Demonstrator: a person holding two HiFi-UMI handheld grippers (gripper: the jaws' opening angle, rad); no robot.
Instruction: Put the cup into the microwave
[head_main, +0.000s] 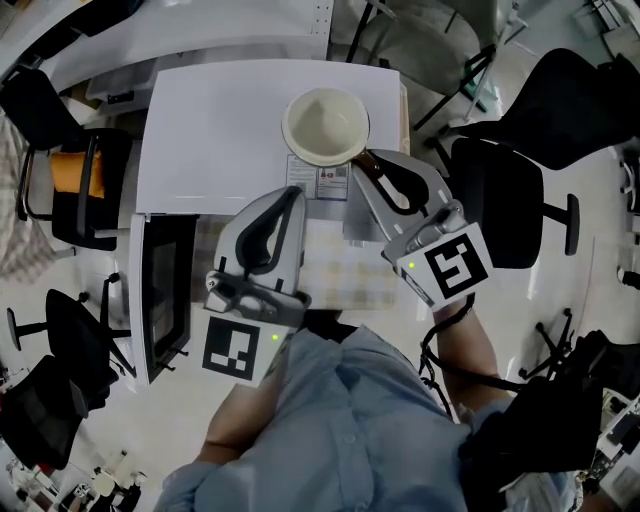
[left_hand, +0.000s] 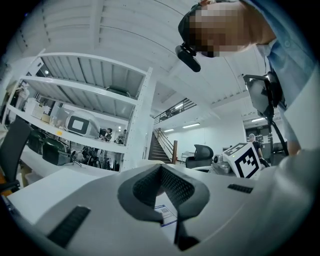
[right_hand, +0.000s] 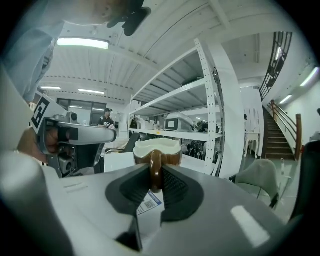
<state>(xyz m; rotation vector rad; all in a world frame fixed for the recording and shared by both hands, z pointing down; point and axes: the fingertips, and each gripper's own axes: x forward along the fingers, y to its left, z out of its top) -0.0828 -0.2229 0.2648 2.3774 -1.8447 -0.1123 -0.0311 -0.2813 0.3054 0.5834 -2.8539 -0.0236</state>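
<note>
A cup (head_main: 325, 125), cream inside and brown outside, hangs above the white top of the microwave (head_main: 220, 130). My right gripper (head_main: 365, 160) is shut on its brown handle (right_hand: 156, 172), and the right gripper view shows the bowl of the cup (right_hand: 157, 149) just past the jaws. The left gripper (head_main: 292, 195) sits beside it to the left, over the microwave's front edge, with its jaws together and nothing between them (left_hand: 161, 170). At the lower left, the microwave's dark glass door (head_main: 165, 290) stands swung open. The oven's cavity is hidden from view.
A printed sticker (head_main: 330, 183) lies on the microwave top near the front edge. Black office chairs stand to the right (head_main: 500, 200) and left (head_main: 75, 180). White shelving (right_hand: 200, 125) fills the room behind.
</note>
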